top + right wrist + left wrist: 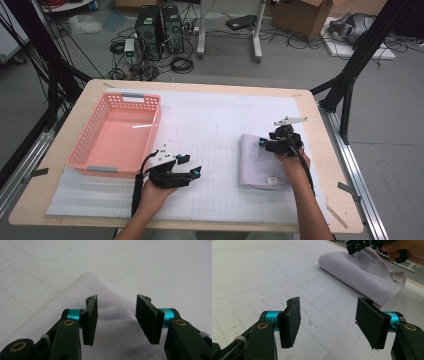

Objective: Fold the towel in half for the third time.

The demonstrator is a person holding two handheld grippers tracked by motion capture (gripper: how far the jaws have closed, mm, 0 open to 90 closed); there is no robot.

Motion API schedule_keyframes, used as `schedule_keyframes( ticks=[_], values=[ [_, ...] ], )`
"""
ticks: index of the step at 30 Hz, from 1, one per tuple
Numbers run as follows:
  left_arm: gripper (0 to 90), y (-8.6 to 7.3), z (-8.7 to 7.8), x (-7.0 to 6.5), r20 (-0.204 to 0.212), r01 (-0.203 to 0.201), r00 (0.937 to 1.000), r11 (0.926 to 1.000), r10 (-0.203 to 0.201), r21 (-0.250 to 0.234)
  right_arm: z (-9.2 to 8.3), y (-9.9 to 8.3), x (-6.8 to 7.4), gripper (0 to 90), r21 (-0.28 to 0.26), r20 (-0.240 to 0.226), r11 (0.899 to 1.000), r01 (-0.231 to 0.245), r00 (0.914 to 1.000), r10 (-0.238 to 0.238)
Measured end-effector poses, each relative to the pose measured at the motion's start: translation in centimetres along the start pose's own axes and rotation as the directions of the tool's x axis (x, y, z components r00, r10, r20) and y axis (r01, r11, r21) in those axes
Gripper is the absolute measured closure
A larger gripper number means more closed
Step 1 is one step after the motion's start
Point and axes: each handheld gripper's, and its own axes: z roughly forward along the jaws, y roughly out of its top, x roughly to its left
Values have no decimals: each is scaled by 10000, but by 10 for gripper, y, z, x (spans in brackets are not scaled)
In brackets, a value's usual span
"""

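A pale lilac folded towel point(260, 162) lies on the white gridded mat at the right, a small label near its front corner. My right gripper point(266, 144) hovers over the towel's far end. In the right gripper view its jaws point(116, 317) stand apart above a raised peak of the towel point(82, 290), and the pads do not press on the cloth. My left gripper point(192, 166) rests low over the mat, left of the towel and pointing toward it. Its jaws point(327, 323) are open with nothing between them, and beyond them lie the towel point(362, 272) and the other gripper point(354, 247).
A pink plastic basket point(155, 127) stands at the left of the mat, nothing inside it. The wooden table edge point(335, 165) runs close to the right of the towel. Black frame legs, cables and boxes lie on the floor beyond the table.
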Motion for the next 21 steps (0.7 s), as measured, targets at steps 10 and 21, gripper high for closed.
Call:
schedule_keyframes(
  ticks=[10,21],
  values=[
    [370,0,0,1,-18,11,10000,10000,-11,-1,21,3,5,798,541,-582,9979,368,9977,-336],
    [370,0,-1,2,-43,16,10000,10000,-16,-26,34,16,28,602,-366,-755,9954,891,9929,-916]
  ],
)
